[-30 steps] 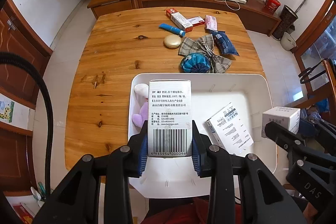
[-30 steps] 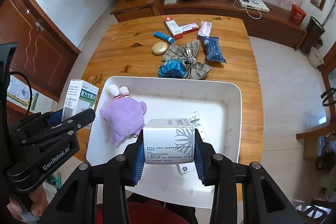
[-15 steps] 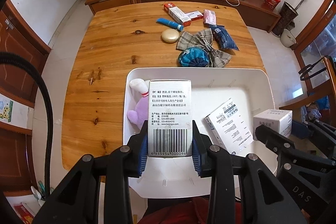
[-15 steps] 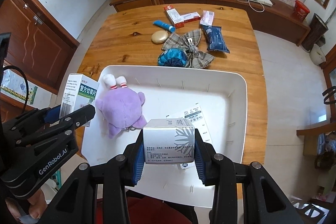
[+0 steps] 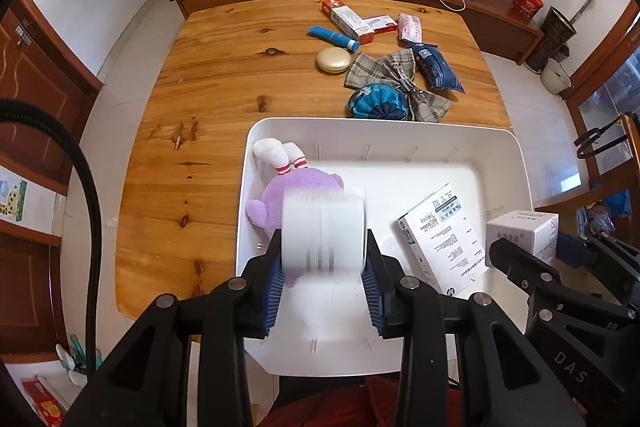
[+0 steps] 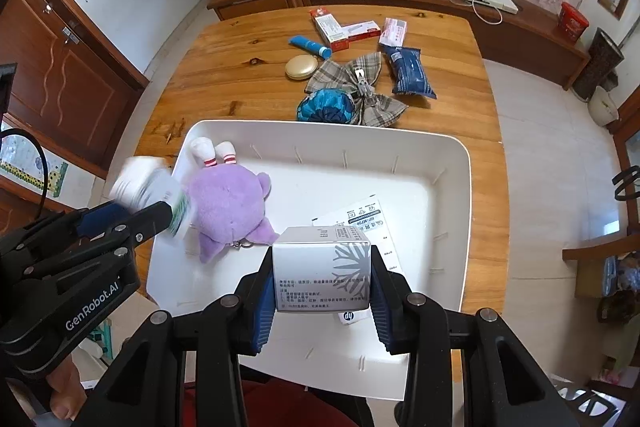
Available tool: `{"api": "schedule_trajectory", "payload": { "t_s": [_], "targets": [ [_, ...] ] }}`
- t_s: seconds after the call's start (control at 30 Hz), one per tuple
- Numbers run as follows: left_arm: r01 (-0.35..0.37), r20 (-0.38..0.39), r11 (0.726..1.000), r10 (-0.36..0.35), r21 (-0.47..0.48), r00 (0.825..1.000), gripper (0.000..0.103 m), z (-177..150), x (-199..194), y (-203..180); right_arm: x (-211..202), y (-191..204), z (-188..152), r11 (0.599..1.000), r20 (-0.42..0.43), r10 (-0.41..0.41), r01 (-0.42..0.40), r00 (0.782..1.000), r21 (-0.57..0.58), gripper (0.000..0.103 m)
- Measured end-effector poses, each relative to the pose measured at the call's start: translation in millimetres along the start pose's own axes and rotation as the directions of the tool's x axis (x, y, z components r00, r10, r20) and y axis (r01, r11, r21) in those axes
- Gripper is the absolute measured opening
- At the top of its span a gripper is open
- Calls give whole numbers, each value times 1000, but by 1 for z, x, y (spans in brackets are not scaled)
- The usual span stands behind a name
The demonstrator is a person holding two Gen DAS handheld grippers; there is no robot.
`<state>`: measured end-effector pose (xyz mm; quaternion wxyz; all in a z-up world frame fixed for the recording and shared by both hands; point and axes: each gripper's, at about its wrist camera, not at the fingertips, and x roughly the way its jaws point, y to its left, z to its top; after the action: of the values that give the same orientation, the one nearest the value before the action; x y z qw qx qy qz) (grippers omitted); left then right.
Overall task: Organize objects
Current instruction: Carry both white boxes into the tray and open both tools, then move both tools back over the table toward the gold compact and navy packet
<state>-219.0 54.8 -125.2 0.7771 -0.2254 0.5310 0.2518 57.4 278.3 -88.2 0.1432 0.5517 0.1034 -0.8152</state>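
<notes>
Two boxes being held over the near end of a white bin.

The left gripper (image 5: 324, 281) is pinching a blurred white box (image 5: 323, 231) above the purple plush toy (image 6: 230, 203); the right gripper (image 6: 322, 297) is clamping a white snowflake-printed box (image 6: 322, 269) over a flat white carton (image 5: 440, 239) lying in the bin (image 6: 452, 163). Beyond the bin's far rim, on the wooden table (image 5: 224, 75), are lying a blue round pouch (image 6: 326, 105), a plaid bow (image 6: 360, 87), a gold compact (image 5: 332, 60) and a blue tube (image 5: 333, 37).
</notes>
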Motion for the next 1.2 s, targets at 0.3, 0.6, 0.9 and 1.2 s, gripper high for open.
{"api": "schedule_trajectory", "payload": {
  "t_s": [0.3, 0.6, 0.9, 1.2],
  "targets": [
    [-5, 52, 1000, 6, -14, 999, 69, 1, -13, 2, -9, 1, 1, 1000, 39, -2, 1, 999, 19, 56],
    [11, 68, 998, -7, -64, 998, 89, 5, -19, 11, -21, -3, 4, 998, 83, -25, 20, 996, 61, 67],
    [7, 68, 998, -3, -62, 998, 90, 6, -23, 9, -27, -11, 6, 996, 91, -40, 32, 995, 86, 67],
    [-3, 68, 996, 10, -94, 998, 90, 24, -33, 14, -34, -27, 18, 995, 101, -45, 36, 994, 98, 67]
  ]
}}
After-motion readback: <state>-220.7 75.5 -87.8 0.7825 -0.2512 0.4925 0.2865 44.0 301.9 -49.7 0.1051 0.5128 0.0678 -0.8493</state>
